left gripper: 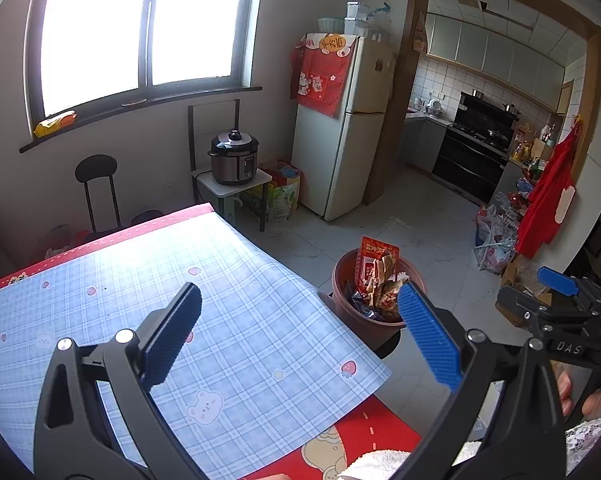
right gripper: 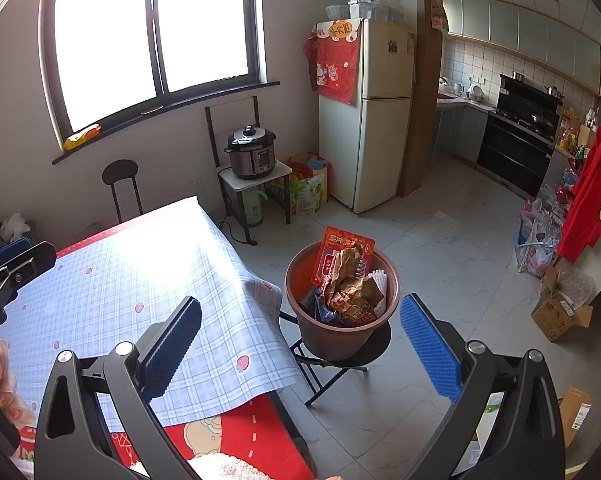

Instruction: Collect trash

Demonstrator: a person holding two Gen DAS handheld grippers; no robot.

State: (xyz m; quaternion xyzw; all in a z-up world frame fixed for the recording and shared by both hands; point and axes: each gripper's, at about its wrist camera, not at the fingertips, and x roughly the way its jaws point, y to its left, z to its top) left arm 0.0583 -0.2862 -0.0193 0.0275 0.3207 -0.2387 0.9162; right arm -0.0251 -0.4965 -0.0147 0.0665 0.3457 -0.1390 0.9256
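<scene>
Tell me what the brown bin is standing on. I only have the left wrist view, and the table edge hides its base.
Observer: The brown bin stands on a black folding stool, right beside the table corner.
Operator: Is the right gripper carrying any trash?
Observer: No. The right gripper is open, with nothing between its fingers.

This is a lived-in home, a dining corner opening onto a kitchen: a cream two-door fridge (right gripper: 376, 120) draped with a red cloth, a steel-and-black electric pressure cooker (right gripper: 251, 153) on a small white side table (right gripper: 256, 178). Through the wood-framed doorway stand a black stove (right gripper: 520, 148) and white-tiled walls (grey cabinets above). A table under a blue checked cloth (right gripper: 132, 280) sits by the big window (right gripper: 152, 36).
</scene>
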